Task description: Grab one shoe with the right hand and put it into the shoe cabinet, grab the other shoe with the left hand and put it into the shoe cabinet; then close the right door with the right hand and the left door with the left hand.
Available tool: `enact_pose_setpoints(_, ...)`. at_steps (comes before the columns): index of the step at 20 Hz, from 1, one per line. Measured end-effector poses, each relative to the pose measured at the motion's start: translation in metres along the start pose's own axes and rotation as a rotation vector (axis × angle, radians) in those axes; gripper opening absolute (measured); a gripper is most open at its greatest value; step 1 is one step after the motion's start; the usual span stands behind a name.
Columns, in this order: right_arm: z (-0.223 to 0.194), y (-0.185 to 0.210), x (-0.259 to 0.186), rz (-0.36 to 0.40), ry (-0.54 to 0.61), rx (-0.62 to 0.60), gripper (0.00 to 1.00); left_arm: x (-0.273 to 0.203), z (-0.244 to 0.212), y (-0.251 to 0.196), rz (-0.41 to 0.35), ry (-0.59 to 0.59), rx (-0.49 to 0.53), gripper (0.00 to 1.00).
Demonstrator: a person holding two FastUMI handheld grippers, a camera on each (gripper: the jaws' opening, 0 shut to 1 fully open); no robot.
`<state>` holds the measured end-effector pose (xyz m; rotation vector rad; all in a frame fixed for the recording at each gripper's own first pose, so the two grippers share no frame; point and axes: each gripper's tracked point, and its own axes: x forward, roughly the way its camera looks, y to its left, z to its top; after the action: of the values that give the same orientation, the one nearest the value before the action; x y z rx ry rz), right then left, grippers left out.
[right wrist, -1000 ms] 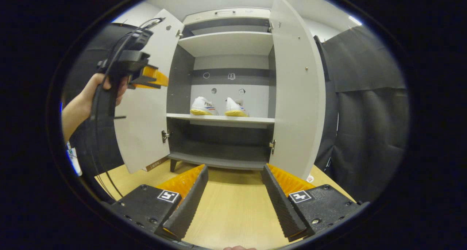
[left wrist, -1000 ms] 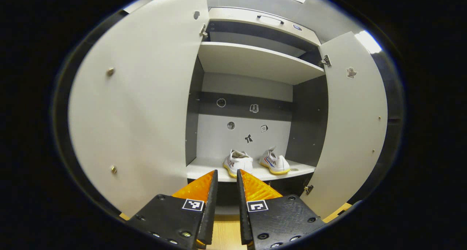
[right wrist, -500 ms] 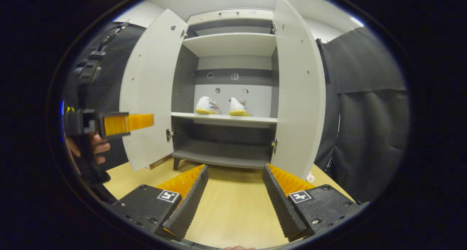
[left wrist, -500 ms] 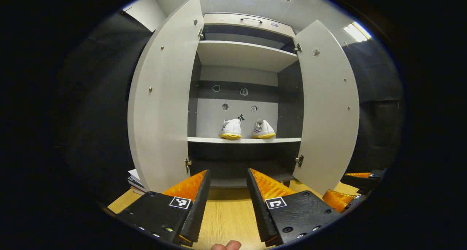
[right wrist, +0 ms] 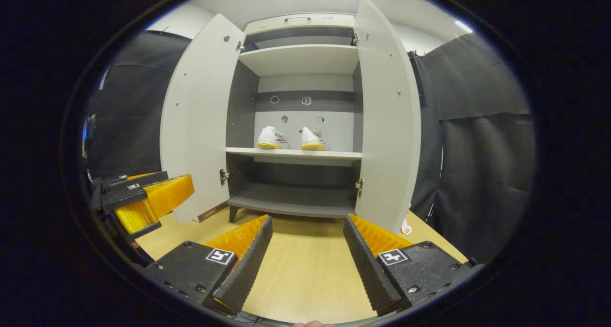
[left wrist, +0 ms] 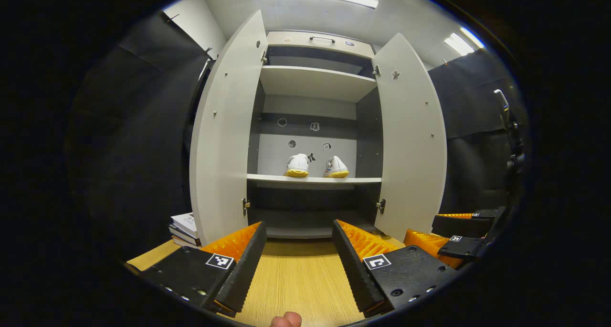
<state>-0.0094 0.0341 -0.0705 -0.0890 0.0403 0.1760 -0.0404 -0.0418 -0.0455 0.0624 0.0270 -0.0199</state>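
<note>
Both shoes [left wrist: 317,165] are sitting side by side on the cabinet's middle shelf [left wrist: 312,179], and the left claw [left wrist: 298,265], now spread and empty, is being pulled back beside the spread right claw [right wrist: 308,258], so door closing is being lined up next.

Open left gripper [left wrist: 297,250], shoe cabinet [left wrist: 312,83] doors wide, two shoes [left wrist: 317,166] on middle shelf
</note>
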Motion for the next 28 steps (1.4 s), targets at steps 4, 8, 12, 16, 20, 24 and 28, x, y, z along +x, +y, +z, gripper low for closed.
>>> enact_pose_setpoints(4, 0.028, -0.028, -0.015, -0.052, -0.049, 0.009, 0.94, -0.003, -0.001, 0.002, 0.015, -0.013, 0.049, 0.88)
enact_pose_setpoints(8, 0.074, -0.088, -0.03, -0.164, -0.122, 0.006, 0.96, 0.0, -0.004, -0.005, -0.007, 0.0, 0.016, 0.88)
enact_pose_setpoints(12, 0.135, -0.176, -0.035, -0.314, -0.216, 0.017, 0.98, 0.002, -0.006, -0.005, -0.007, 0.011, 0.01, 0.88)
enact_pose_setpoints(16, 0.185, -0.242, -0.026, -0.428, -0.269, 0.027, 0.99, 0.001, -0.01, -0.003, -0.003, 0.029, 0.011, 0.88)
enact_pose_setpoints(20, 0.211, -0.265, 0.007, -0.409, -0.244, 0.051, 0.97, 0.002, -0.011, -0.001, 0.004, 0.034, 0.023, 0.88)
enact_pose_setpoints(24, 0.226, -0.275, 0.042, -0.369, -0.239, 0.083, 0.99, 0.002, -0.017, 0.005, 0.028, 0.057, 0.034, 0.88)
enact_pose_setpoints(28, 0.24, -0.28, 0.067, -0.363, -0.212, 0.021, 0.99, 0.004, -0.021, 0.002, 0.02, 0.073, 0.036, 0.88)
